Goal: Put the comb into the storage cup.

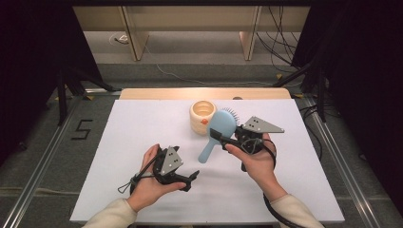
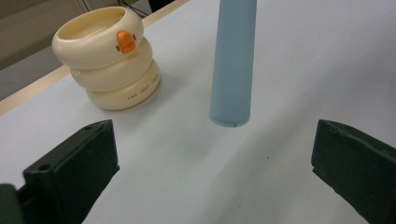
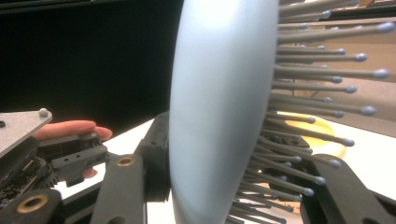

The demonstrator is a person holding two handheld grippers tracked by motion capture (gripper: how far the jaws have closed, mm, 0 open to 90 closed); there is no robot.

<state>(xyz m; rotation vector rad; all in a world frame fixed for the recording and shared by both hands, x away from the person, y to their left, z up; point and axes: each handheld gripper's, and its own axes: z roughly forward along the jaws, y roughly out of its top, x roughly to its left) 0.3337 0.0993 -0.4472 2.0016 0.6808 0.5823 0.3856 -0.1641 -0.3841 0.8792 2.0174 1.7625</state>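
Beside the duck cup (image 1: 203, 116): blue hairbrush (image 1: 220, 127) clamped in right tool (image 1: 227, 137) (bristles away); left tool (image 1: 190, 179) wide, empty.

White table (image 1: 142, 142) w/ cream holder (image 1: 201, 116)

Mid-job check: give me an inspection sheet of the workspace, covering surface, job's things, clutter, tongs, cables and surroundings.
Surface: white board on a wooden table, bare where visible.
Job's things: blue hairbrush held up off the board, handle pointing toward the left tongs; cream duck-face cup standing upright behind it.
Clutter: nothing seen.
Tongs: right tongs shut on the hairbrush head, bristles to one side; left tongs open, nothing between the jaws, facing the handle end.
Cables: one trails from each tool; loose cables on the floor at the far right.
Surroundings: dark curtains on both sides, wooden furniture legs beyond the table, floor mark "5".
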